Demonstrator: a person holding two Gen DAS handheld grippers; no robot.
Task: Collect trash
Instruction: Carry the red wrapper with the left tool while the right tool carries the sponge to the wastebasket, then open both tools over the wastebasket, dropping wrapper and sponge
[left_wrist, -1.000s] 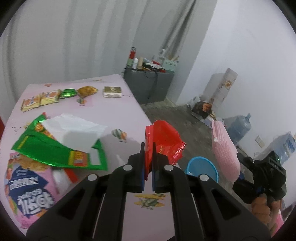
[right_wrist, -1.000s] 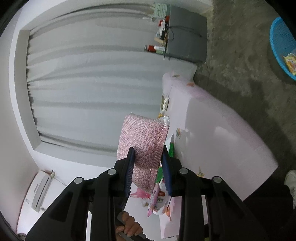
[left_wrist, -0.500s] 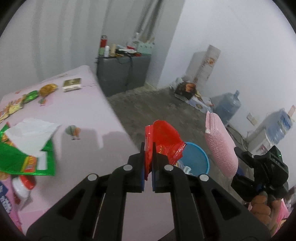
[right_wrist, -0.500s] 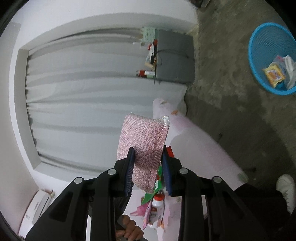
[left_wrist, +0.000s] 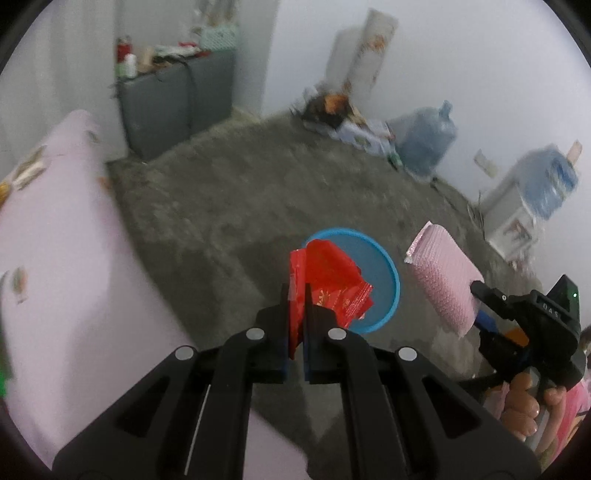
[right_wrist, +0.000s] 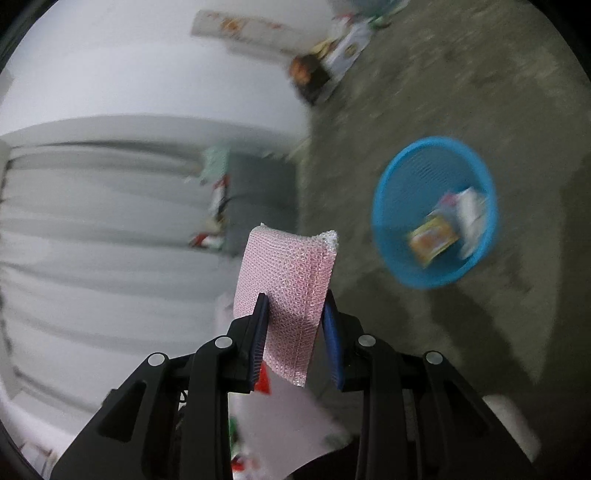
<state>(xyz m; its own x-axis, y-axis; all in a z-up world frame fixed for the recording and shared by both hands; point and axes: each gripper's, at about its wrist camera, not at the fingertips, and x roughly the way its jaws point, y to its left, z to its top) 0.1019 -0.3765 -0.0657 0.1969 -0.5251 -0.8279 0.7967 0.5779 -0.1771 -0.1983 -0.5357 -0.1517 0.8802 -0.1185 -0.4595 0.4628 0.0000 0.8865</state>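
- Left gripper (left_wrist: 297, 291): jaws nearly closed, clamped on a red wrapper (left_wrist: 328, 284).
- Wrapper: projects forward past the fingertips, in front of the blue basket (left_wrist: 392, 275) in the left wrist view.
- Right gripper (right_wrist: 295, 314): jaws partly open, pressed on both sides of a pink sponge (right_wrist: 286, 273).
- Basket: stands on the grey floor (left_wrist: 229, 206), holding a yellow packet (right_wrist: 430, 240) and white paper (right_wrist: 471, 212).
- Pink table (left_wrist: 55, 236): left of the floor.

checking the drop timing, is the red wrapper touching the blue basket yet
Cannot tell. In the left wrist view the red wrapper, pinched in the left hand-held gripper, overlaps the blue basket, but no gap or contact shows.
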